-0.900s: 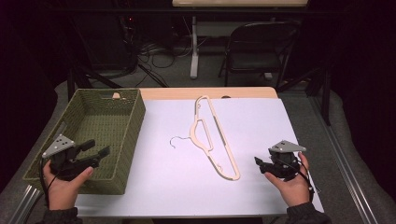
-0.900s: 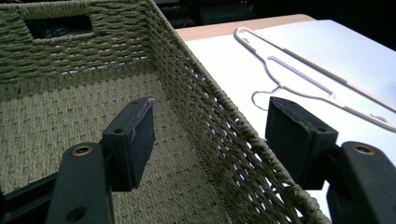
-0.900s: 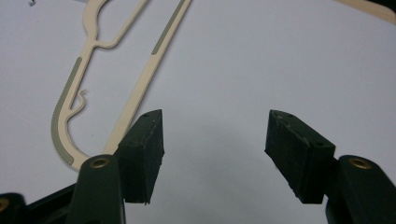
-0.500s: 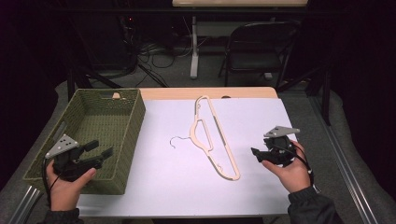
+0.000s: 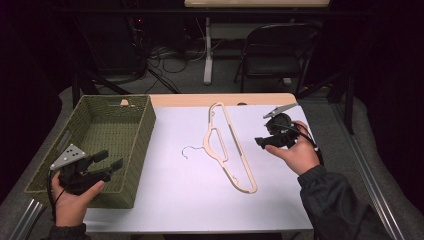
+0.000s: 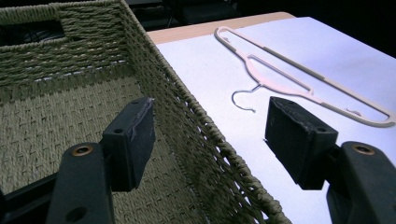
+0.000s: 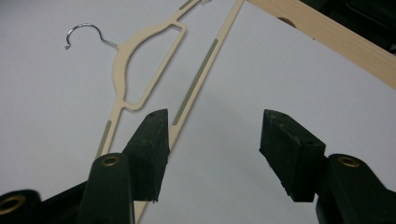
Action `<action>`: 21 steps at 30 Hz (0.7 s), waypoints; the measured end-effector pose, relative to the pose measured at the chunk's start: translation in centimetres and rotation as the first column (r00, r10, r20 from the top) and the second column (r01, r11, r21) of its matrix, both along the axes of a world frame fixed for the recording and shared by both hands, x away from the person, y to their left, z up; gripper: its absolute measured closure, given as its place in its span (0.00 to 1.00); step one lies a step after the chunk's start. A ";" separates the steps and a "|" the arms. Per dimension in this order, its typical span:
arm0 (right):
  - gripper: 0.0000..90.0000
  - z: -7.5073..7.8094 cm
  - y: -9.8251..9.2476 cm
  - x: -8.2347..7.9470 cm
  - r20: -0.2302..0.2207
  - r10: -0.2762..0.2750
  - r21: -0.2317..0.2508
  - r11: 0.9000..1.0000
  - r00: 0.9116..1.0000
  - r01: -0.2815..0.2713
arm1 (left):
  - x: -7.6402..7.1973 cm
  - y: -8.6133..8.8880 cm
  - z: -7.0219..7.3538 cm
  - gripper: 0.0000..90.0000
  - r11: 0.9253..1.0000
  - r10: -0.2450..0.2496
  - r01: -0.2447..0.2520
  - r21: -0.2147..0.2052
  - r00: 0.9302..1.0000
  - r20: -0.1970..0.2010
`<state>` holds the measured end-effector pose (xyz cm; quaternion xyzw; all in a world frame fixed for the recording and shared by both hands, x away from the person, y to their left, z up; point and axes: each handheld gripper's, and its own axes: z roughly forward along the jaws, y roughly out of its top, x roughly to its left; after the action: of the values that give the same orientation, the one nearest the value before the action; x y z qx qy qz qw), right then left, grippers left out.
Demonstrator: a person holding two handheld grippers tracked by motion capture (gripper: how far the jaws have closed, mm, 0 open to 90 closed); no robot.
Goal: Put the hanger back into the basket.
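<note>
A white sheet covers most of the worktop [image 5: 190, 200], with a strip of pale wood left bare along the far edge. Behind it the room is dark: a black folding chair [image 5: 272, 57], a white table leg and a tangle of cables on the grey floor.

A cream plastic clothes hanger [image 5: 227, 147] lies flat near the middle of the sheet. Its long straight bar runs from the far edge toward the person, slanting to the right as it comes nearer, and its metal hook [image 5: 187, 150] points left, toward the woven green basket [image 5: 142, 150] standing on the worktop's left part.

The right gripper [image 5: 260, 141] hangs just to the right of the hanger, jaws wide apart with nothing between them; in the right gripper view the left jaw seems to sit above the hanger's bar, though I cannot tell whether it touches. The left gripper [image 5: 111, 160] hovers over the basket's near right corner, jaws likewise spread wide and empty.
</note>
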<state>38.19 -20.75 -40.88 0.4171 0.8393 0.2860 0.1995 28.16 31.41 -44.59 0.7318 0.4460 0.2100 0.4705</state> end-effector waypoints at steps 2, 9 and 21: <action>0.51 0.2 0.5 0.6 -0.014 0.007 -0.016 1.000 1.000 -0.008 | -0.1 0.0 0.1 0.37 1.000 -0.003 0.003 0.003 1.000 0.001; 0.59 -0.3 2.1 2.2 -0.072 0.038 0.017 0.999 0.997 -0.037 | -0.1 0.0 0.1 0.37 1.000 -0.002 0.002 0.001 1.000 0.000; 0.59 -0.8 5.2 4.8 -0.089 0.059 0.019 0.998 0.994 -0.058 | 0.0 -0.1 0.0 0.37 1.000 -0.003 0.003 -0.002 1.000 -0.003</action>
<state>42.94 -15.60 -41.64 0.4065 0.8569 0.2794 0.1498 28.15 31.34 -44.59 0.7324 0.4459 0.2080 0.4707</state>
